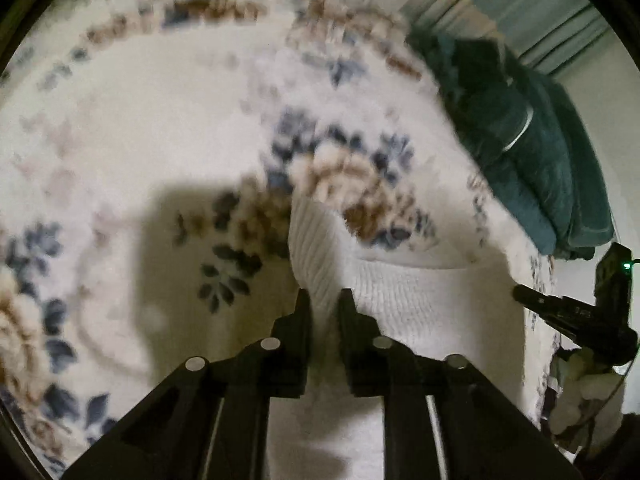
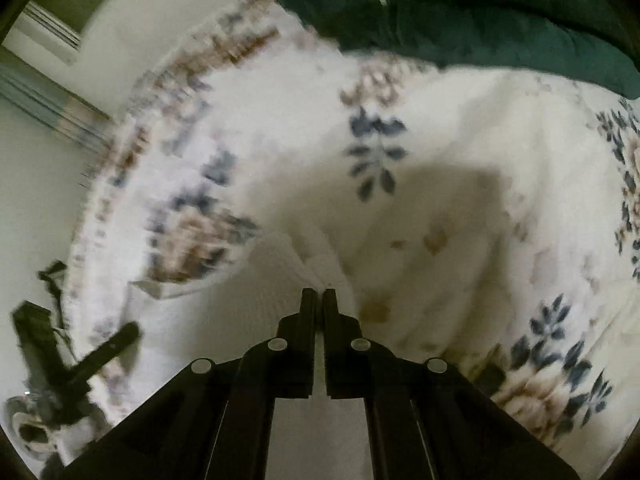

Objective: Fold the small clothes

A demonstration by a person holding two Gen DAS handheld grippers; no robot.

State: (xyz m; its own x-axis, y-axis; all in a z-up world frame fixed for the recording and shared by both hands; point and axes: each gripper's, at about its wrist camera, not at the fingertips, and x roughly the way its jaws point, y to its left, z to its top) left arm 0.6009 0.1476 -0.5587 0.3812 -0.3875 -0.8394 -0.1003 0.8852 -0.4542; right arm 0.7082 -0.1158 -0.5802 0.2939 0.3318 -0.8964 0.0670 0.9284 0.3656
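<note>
A small white ribbed knit garment [image 1: 400, 300] lies on a cream floral blanket [image 1: 160, 140]. My left gripper [image 1: 325, 300] is shut on a raised fold of the garment's left edge, which stands up between its fingers. In the right wrist view my right gripper [image 2: 319, 300] is shut on a thin edge of the same white garment [image 2: 248, 300], lifted above the blanket [image 2: 440, 220]. The right gripper also shows at the right edge of the left wrist view [image 1: 520, 292], and the left gripper at the lower left of the right wrist view [image 2: 132, 332]. Both views are motion-blurred.
A dark teal folded blanket [image 1: 540, 152] lies at the far side of the bed, also at the top of the right wrist view [image 2: 460, 12]. Striped curtains [image 1: 520, 4] hang behind it. The bed edge and pale floor [image 2: 32, 200] lie to the left.
</note>
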